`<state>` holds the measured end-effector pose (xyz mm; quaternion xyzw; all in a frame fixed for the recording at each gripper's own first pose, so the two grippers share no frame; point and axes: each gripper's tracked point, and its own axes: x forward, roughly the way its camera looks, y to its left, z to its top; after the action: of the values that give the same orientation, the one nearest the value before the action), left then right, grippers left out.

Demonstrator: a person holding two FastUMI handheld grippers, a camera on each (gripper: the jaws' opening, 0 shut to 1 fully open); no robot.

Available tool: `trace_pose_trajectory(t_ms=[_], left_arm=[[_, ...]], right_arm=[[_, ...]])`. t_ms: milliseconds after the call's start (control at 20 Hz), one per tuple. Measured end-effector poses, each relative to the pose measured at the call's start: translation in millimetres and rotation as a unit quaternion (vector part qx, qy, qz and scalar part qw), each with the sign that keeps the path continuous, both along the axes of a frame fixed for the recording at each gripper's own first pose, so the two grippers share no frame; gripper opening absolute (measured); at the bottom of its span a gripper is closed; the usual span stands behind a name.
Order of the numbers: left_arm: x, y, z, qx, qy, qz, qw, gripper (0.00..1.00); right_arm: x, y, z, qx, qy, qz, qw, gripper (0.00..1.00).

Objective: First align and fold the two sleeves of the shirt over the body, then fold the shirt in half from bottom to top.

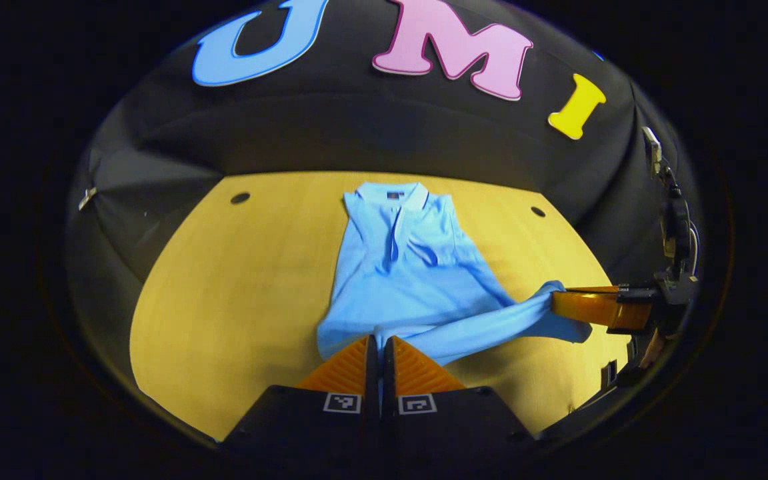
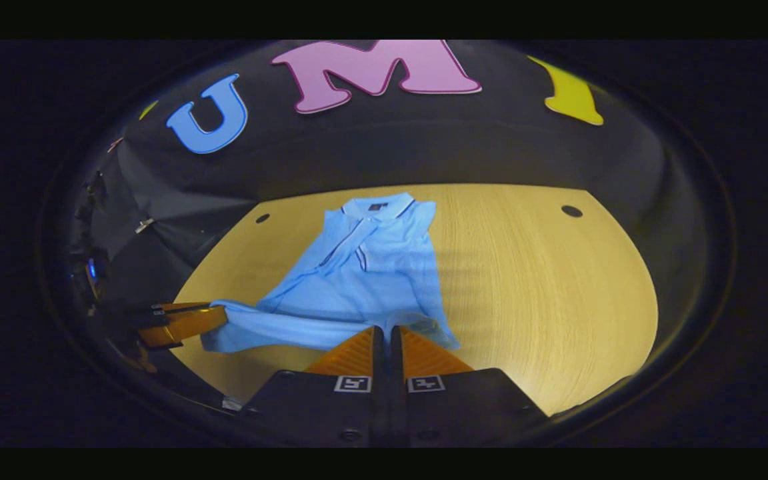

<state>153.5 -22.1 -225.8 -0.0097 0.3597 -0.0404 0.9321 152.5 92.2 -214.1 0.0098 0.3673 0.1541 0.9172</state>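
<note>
Both grippers — fingers pinched closed.

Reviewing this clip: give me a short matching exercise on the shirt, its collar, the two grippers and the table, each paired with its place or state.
Things:
1. collar
2. left gripper
3. right gripper
4. table

States:
A. shut on the shirt's hem, near the hem's left corner
B. at the far end of the shirt, towards the booth wall
C. wooden, with round holes near its far corners
D. shut on the hem, near its right corner

Pairs: 1-B, 2-A, 3-D, 4-C
</note>
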Motion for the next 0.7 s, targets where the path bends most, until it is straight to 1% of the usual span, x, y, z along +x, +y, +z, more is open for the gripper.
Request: trace_pose_trajectory(t_ms=[150, 250, 400, 450, 500, 550, 600, 650, 700], left_arm=[[57, 5, 24, 0.0, -0.036, 0.012, 0.999, 0.06], [118, 11, 36, 0.008, -0.063, 0.016, 0.998, 0.06], [177, 18, 40, 0.008, -0.079, 0.017, 0.997, 0.06], [196, 21, 38, 0.01, -0.086, 0.015, 0.996, 0.06], [220, 28, 37, 0.026, -0.098, 0.016, 0.995, 0.06], [242, 36, 33, 0.038, -0.108, 0.015, 0.993, 0.06], [264, 38, 27, 0.037, -0.114, 0.011, 0.993, 0.06], [282, 39, 19, 0.029, -0.114, 0.013, 0.993, 0.06], [298, 39, 10, 0.018, -0.116, 0.014, 0.993, 0.06]], right_arm=[[60, 16, 18, 0.011, -0.034, 0.009, 0.999, 0.05], [122, 30, 39, 0.007, -0.081, 0.02, 0.996, 0.05], [175, 35, 42, 0.008, -0.107, 0.014, 0.994, 0.05], [193, 37, 40, 0.01, -0.114, 0.009, 0.993, 0.1], [211, 38, 38, 0.013, -0.121, 0.003, 0.993, 0.1], [232, 41, 36, 0.019, -0.13, 0.0, 0.991, 0.08], [251, 42, 33, 0.02, -0.138, -0.004, 0.99, 0.06], [268, 43, 26, 0.017, -0.144, -0.005, 0.989, 0.05], [288, 44, 17, 0.013, -0.149, -0.009, 0.989, 0.0]])
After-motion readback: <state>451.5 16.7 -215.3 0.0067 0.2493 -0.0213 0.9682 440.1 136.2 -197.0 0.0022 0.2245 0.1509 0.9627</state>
